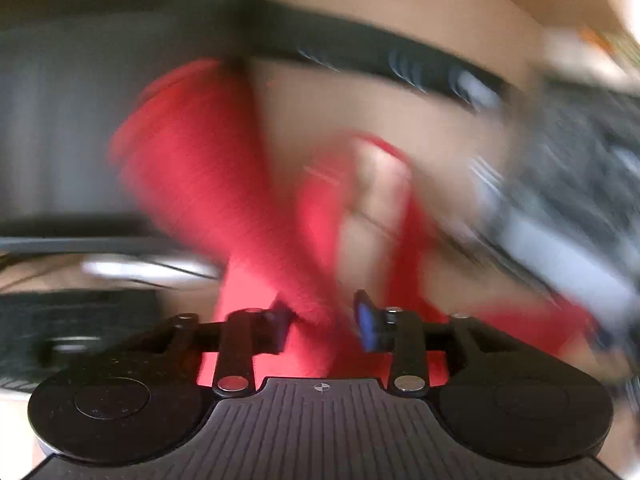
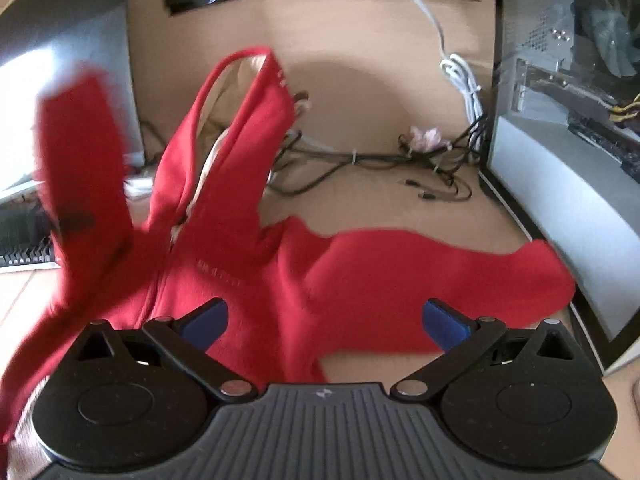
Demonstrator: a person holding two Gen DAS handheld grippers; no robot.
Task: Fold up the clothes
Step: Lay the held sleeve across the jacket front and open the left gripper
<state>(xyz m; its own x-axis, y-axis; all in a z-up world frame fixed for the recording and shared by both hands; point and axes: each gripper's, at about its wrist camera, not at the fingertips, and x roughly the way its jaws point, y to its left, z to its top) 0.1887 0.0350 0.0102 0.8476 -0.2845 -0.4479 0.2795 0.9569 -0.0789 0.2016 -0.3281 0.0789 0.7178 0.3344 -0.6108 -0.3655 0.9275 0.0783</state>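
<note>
A red garment (image 2: 248,248) with a pale lining lies partly on the tan table (image 2: 360,60), part of it lifted and blurred at the left. My right gripper (image 2: 326,320) is open above it, its blue pads (image 2: 208,320) spread wide and holding nothing. In the blurred left wrist view, my left gripper (image 1: 326,322) is shut on a fold of the red garment (image 1: 208,168), which hangs up and away from it.
A tangle of black cables (image 2: 380,164) and a white cable (image 2: 460,76) lie on the table behind the garment. An open computer case (image 2: 568,100) stands at the right. A keyboard (image 2: 24,240) and a grey box (image 2: 60,60) are at the left.
</note>
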